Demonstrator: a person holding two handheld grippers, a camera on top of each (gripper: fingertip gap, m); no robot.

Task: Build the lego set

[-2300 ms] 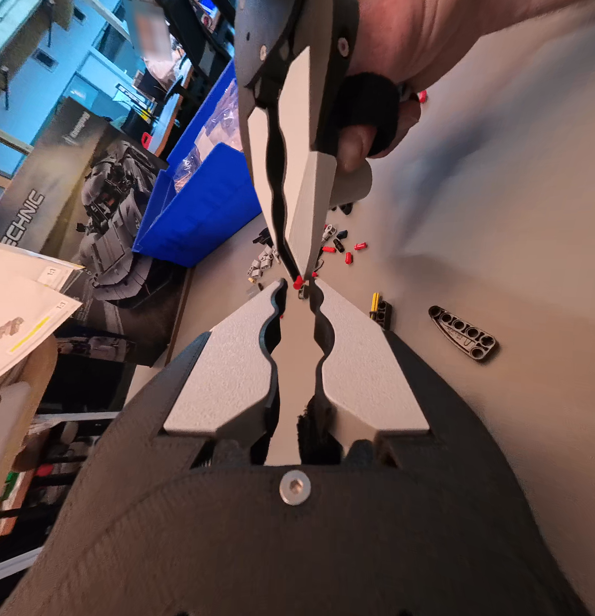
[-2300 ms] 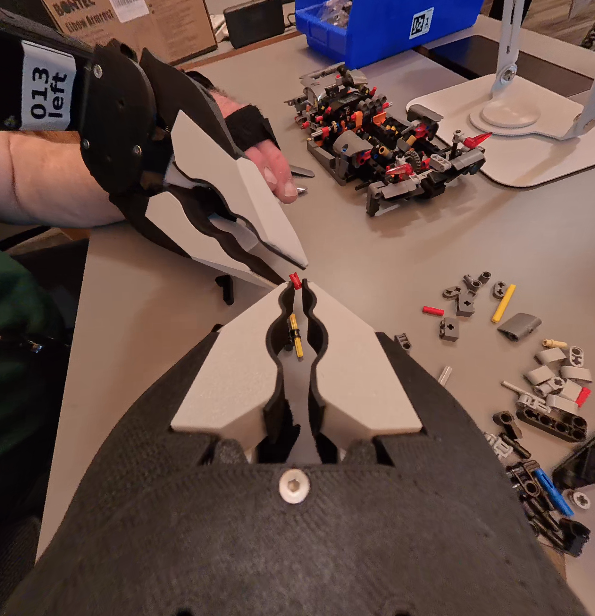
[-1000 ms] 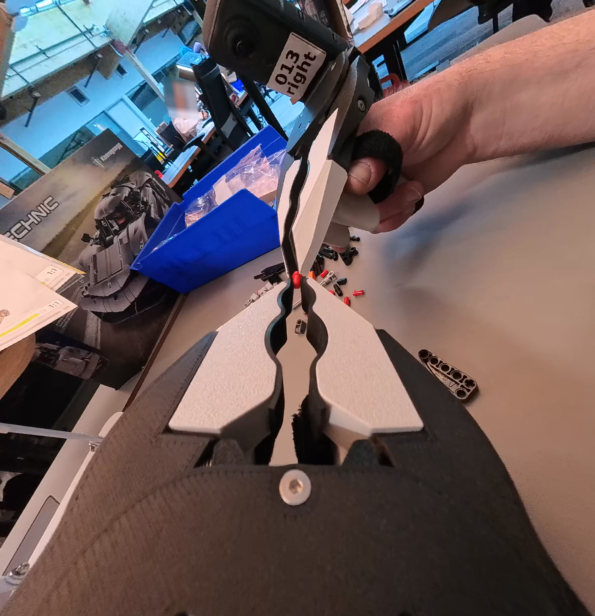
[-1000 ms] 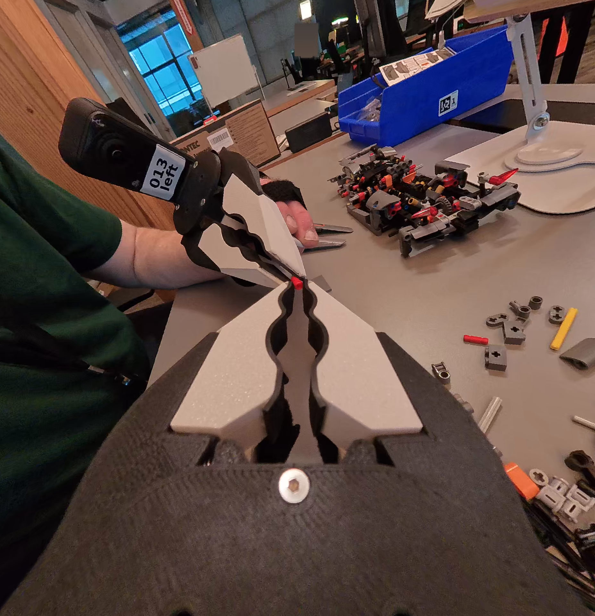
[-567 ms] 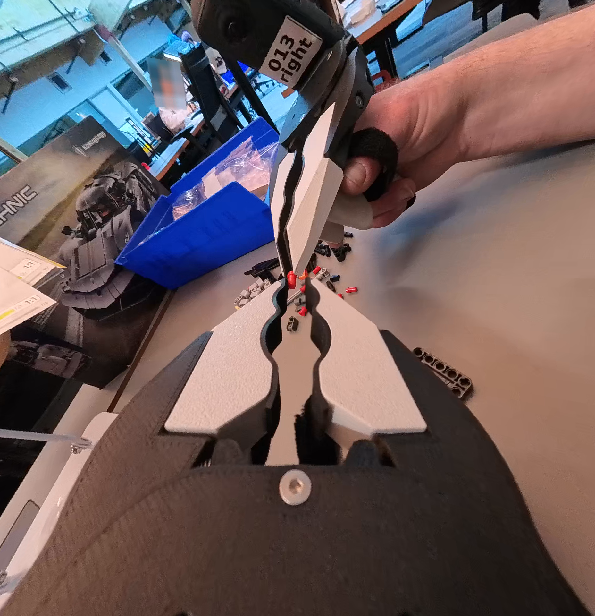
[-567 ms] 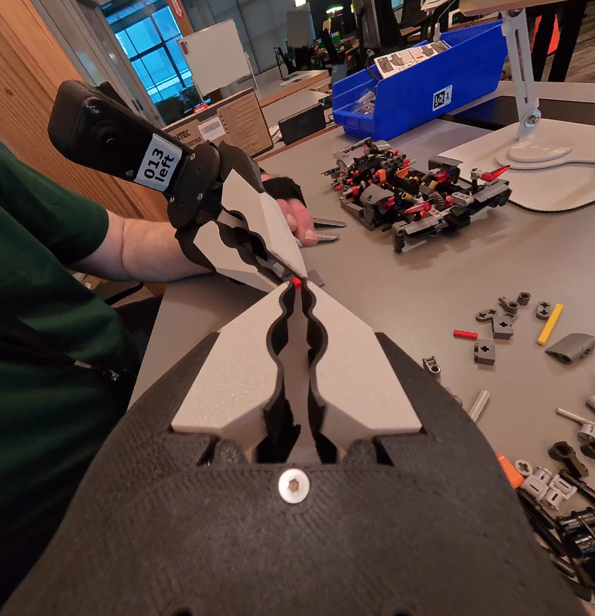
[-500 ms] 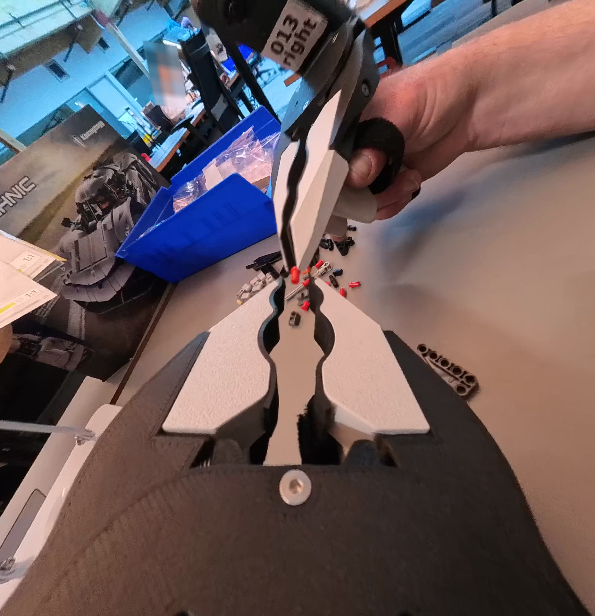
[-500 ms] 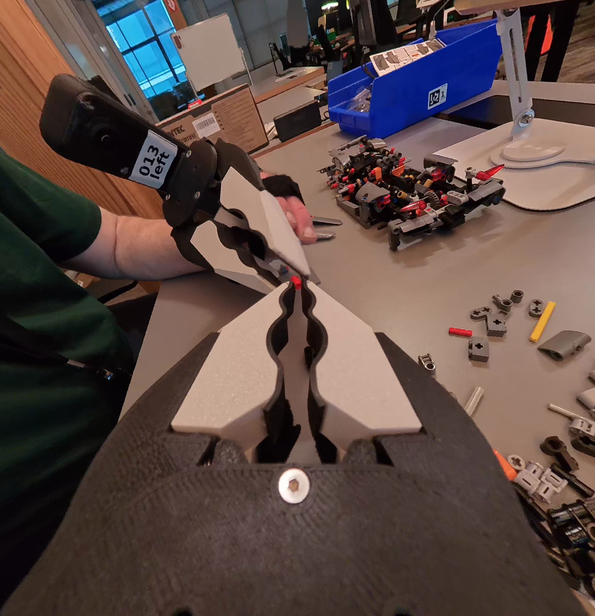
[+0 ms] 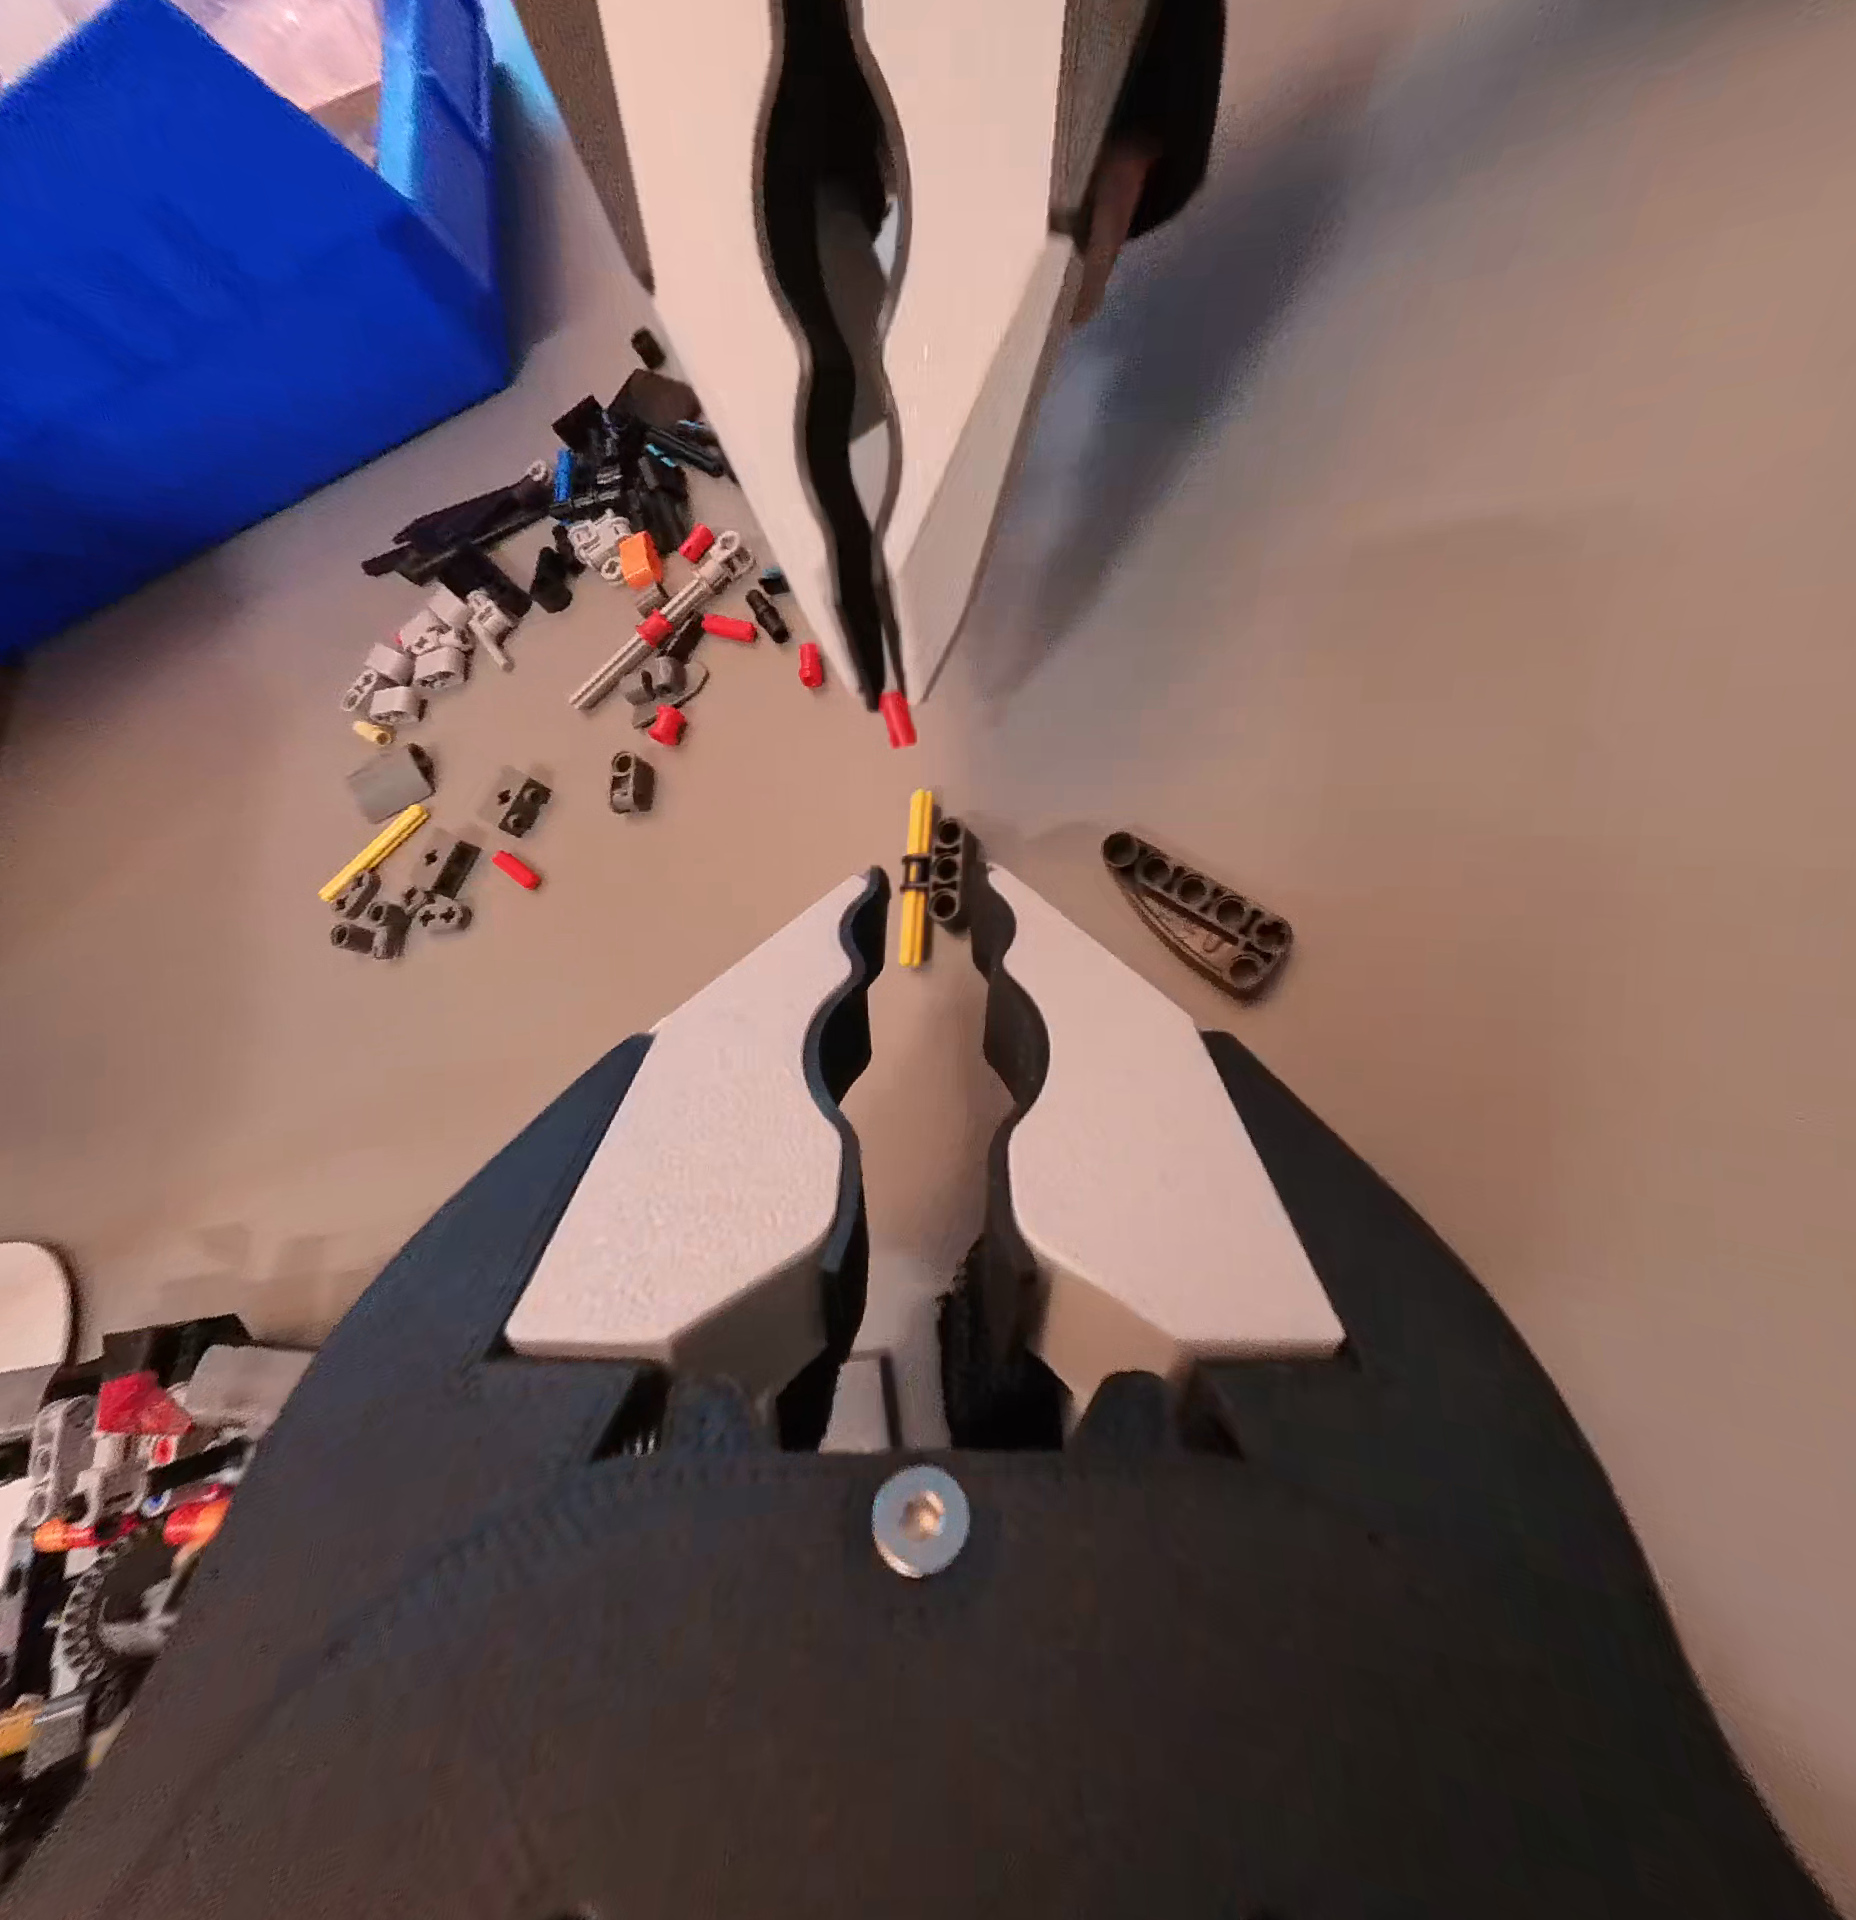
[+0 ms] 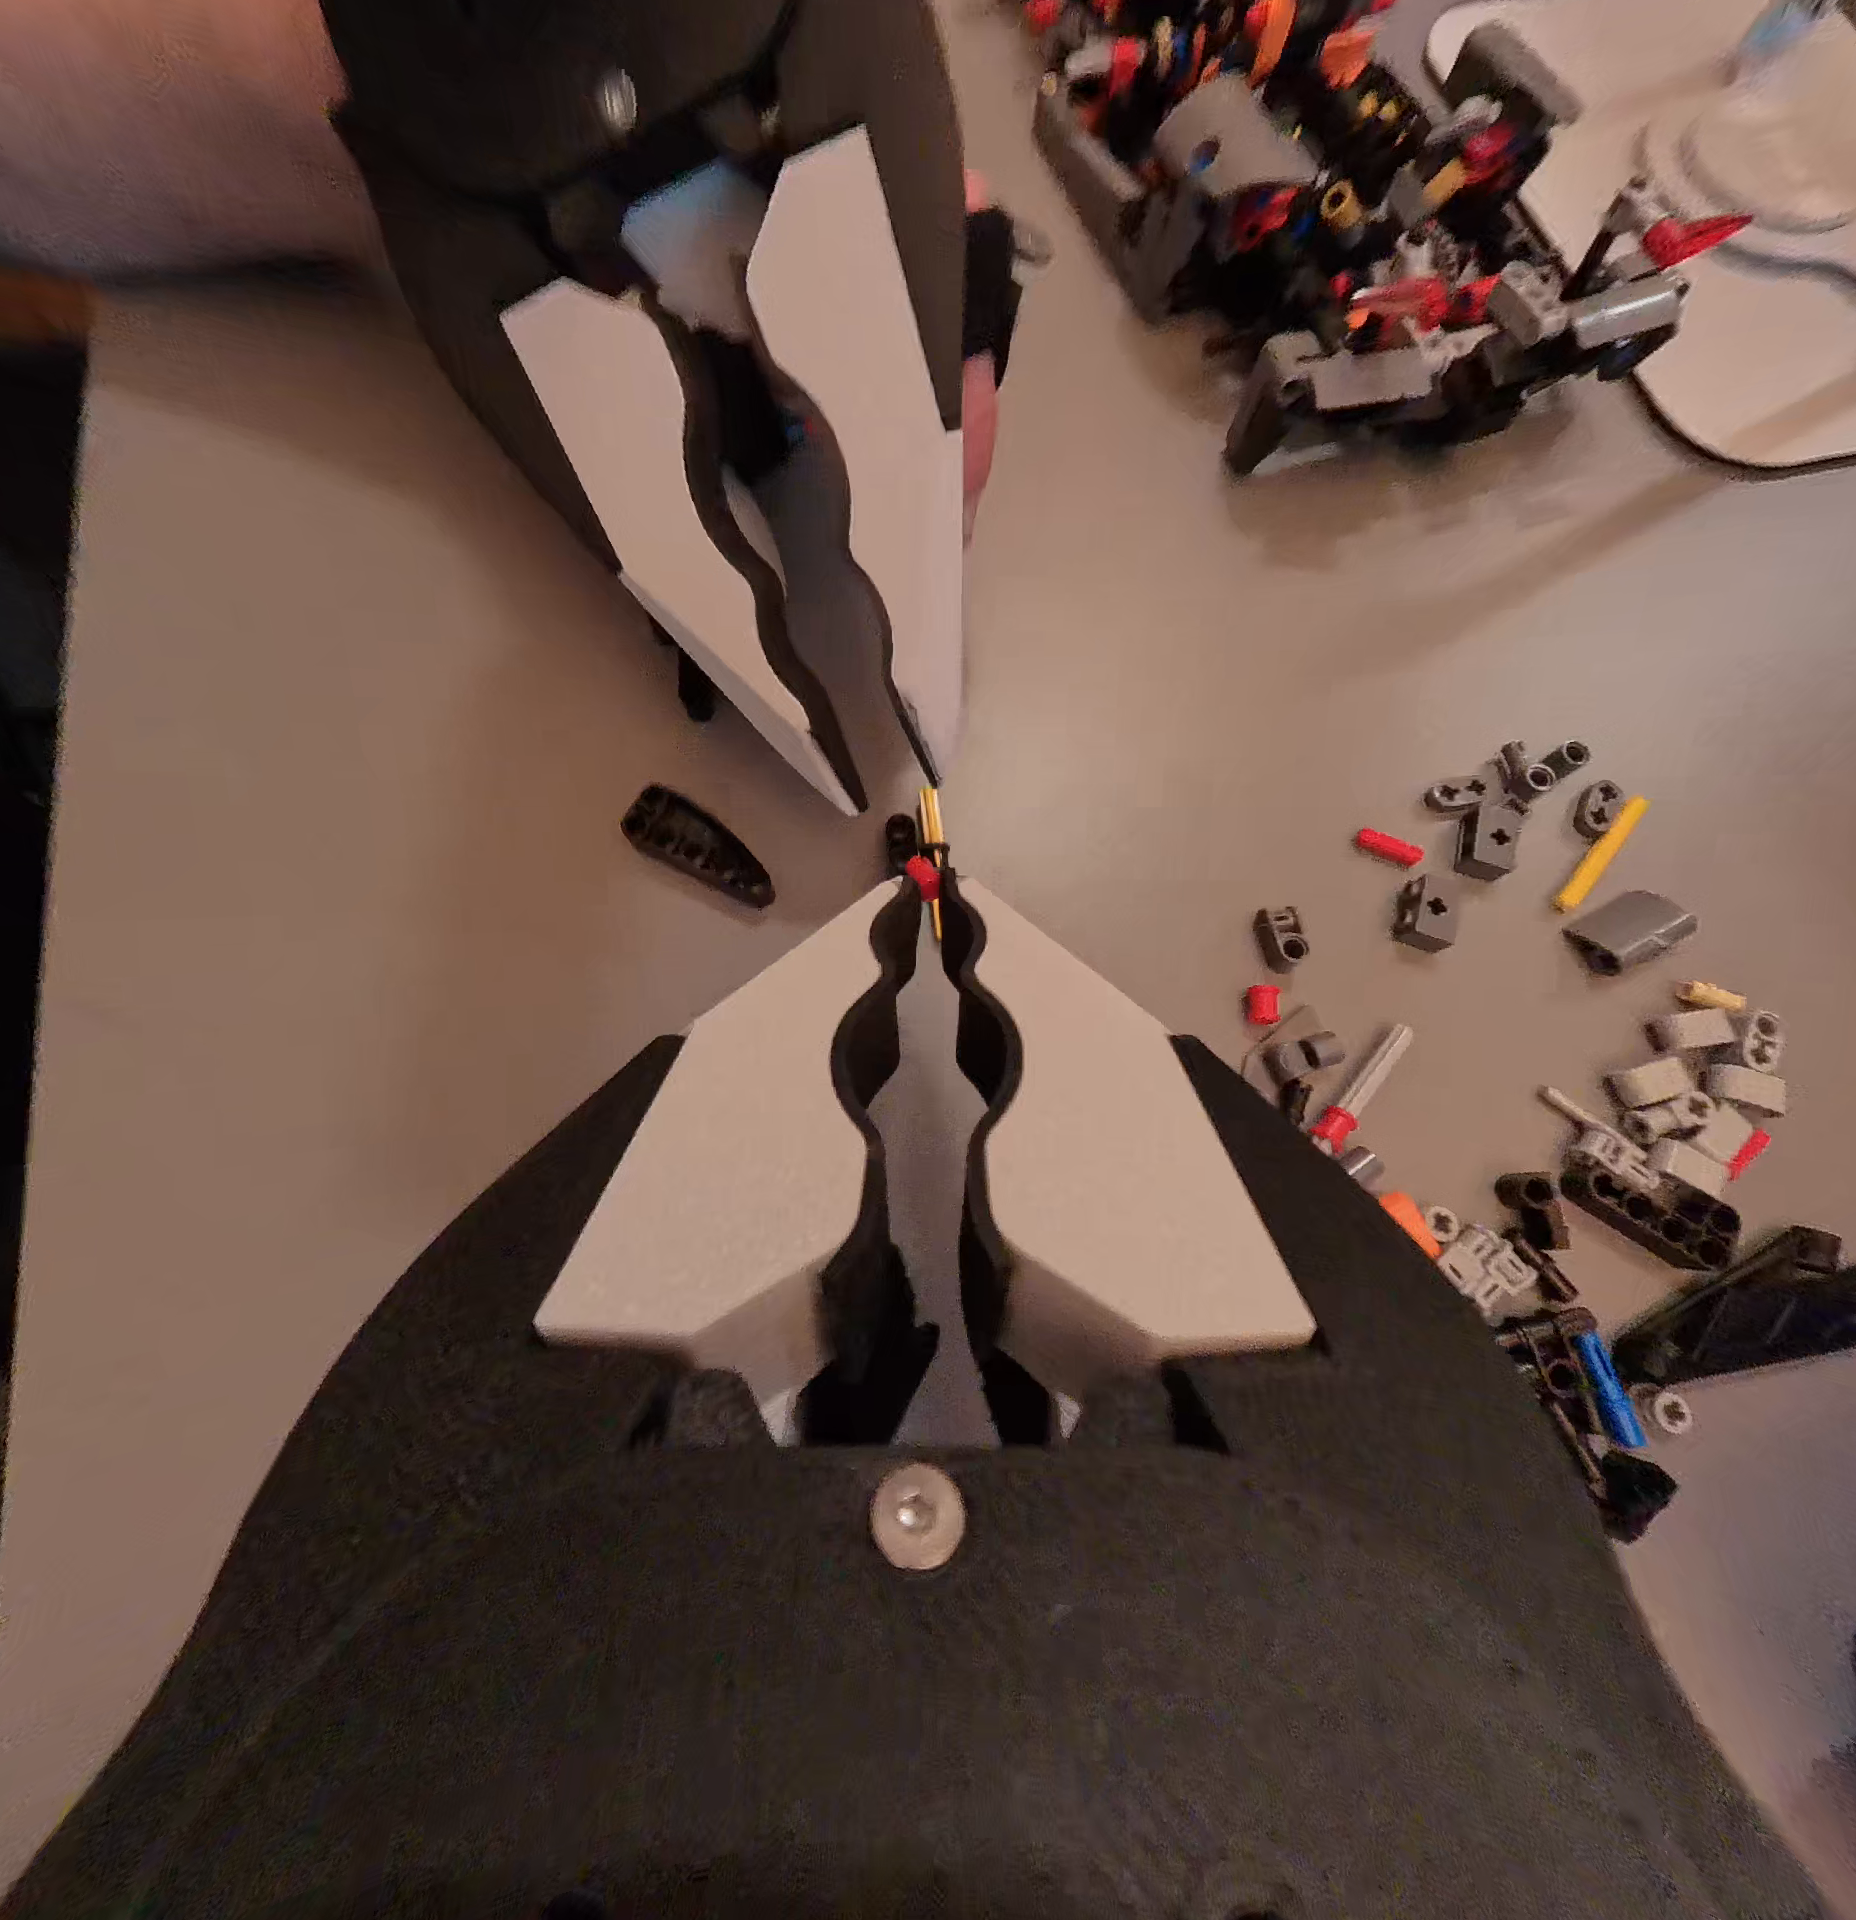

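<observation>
Works over a grey table top [image 9: 1526, 675], with a blue plastic bin [image 9: 176, 364] at ten o'clock in the left wrist view and a partly built black, grey and red lego model [image 10: 1423, 260] at one o'clock in the right wrist view. Holds the left gripper [image 9: 932, 885] spread and empty, tips low over the table. Brings the right gripper [image 9: 882, 691] in from twelve o'clock in that same view, fingers pressed together on a small red plastic pin [image 9: 896, 720] whose free end pokes out toward six o'clock. Leaves a scatter of loose grey, black and red pieces [image 9: 550, 675] at ten o'clock of the left tips, and a flat black tapered beam with a row of holes [image 9: 1199, 914] just beside them at three o'clock. Finds, right between the spread left tips, a thin yellow plastic axle [image 9: 919, 831] touching a short black three-hole beam [image 9: 950, 873], both flat on the table, near the pin at its six o'clock. Probably handles as tiny, light, stiff and slick: likely to twist or pop out of a pinch, so best gripped by one end, the other kept free for a hole. Likely needs the short beam braced across its long sides, since so light a part would slide under a push.
</observation>
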